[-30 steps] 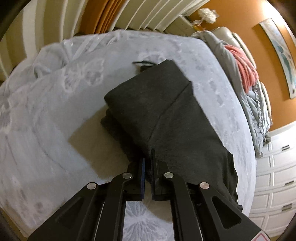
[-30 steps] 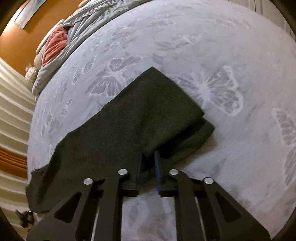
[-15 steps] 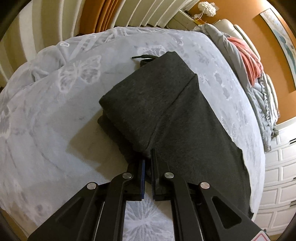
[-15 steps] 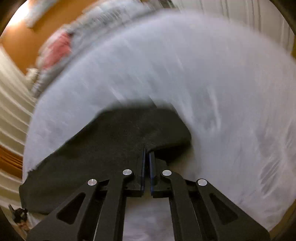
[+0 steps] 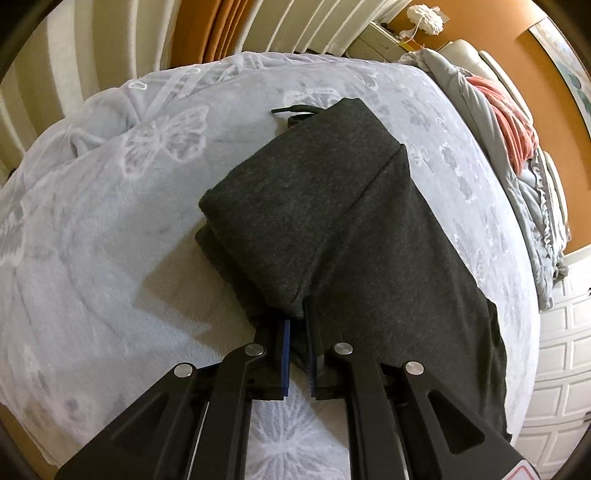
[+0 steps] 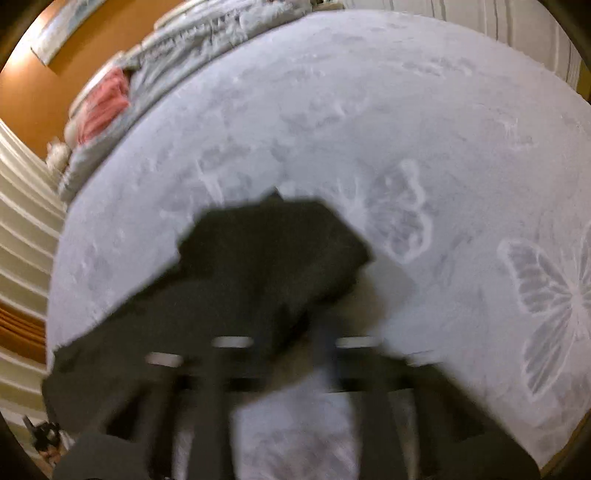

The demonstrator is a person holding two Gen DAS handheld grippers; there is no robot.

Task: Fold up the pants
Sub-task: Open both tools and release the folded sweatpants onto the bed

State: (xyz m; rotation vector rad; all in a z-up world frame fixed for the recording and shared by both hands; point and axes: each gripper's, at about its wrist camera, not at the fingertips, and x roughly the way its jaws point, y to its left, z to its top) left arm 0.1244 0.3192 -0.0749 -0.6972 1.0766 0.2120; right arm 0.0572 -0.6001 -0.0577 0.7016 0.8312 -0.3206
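Dark grey pants (image 5: 332, 229) lie on a pale butterfly-print bedspread (image 5: 110, 221), one end folded over itself. My left gripper (image 5: 297, 332) sits at the near edge of the fold, its jaws slightly apart with a corner of the cloth between them. In the right wrist view the pants (image 6: 266, 266) show as a dark, blurred fold. My right gripper (image 6: 291, 332) is heavily blurred; its jaws seem to stand apart around the cloth edge, but I cannot tell their state.
A rumpled grey quilt with a pink blanket (image 5: 506, 122) lies along the bed's far side. White drawers (image 5: 557, 369) stand at the right. Curtains (image 5: 258, 26) hang behind the bed. A black drawstring (image 5: 291, 109) pokes out beyond the pants.
My left gripper's jaws have parted slightly at the fold. My right gripper, closed on the cloth half a second ago, is moving fast, and its view has become blurred.
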